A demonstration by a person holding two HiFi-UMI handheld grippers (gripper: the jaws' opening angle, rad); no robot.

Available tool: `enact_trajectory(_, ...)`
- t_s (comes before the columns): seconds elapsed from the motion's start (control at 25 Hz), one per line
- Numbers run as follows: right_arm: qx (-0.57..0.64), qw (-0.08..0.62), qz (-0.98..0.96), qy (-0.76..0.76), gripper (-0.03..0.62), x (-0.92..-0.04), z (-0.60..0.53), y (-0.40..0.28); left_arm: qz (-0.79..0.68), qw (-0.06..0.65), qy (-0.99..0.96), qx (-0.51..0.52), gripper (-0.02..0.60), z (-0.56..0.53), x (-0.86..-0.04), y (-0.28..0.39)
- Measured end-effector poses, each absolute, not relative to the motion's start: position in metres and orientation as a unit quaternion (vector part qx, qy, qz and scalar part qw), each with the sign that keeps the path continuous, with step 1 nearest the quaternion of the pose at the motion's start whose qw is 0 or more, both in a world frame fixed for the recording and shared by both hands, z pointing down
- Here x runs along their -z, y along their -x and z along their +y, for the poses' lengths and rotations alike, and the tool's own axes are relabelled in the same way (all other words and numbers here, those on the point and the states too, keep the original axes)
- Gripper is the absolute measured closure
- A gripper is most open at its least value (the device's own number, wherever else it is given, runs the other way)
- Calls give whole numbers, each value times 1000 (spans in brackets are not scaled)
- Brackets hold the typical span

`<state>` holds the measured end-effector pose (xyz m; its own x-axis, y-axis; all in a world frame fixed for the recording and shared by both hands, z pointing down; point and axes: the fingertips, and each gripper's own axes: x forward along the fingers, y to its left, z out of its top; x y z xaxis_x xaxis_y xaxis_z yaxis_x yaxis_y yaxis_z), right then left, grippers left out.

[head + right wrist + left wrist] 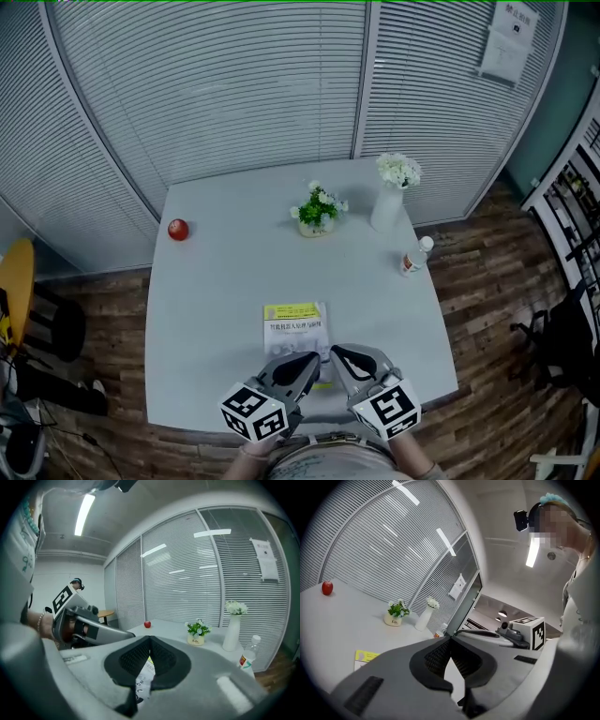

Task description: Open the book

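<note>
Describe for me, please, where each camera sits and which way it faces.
Head view: on the person's head, looking steeply down at the table, the book, the left gripper and right gripper, both shut; the person's torso shows below.
Left gripper view: on the left gripper, facing across the table toward the blinds; the right gripper and torso show at right.
Right gripper view: on the right gripper, facing the blinds; the left gripper shows at left.
Shared: both gripper views show the apple, potted plant and vase.

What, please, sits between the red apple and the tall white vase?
A small green plant in a cream pot, nearer the tall white vase than the red apple; the head view shows it.
</note>
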<state>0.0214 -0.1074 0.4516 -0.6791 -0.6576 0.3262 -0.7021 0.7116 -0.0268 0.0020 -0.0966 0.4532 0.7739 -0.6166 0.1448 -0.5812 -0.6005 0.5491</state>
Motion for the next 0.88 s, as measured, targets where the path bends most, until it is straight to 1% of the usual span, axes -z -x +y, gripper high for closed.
enact_trajectory(0.56,-85,144,-917,-362,591,-459,-121,-34,-370,299,-879,21,581,-111,-466,-9)
enact_trajectory(0.88,-94,144,-915,-365,591,-465,-123,-40,-370,304,-878,6,560,-117,-481,-7)
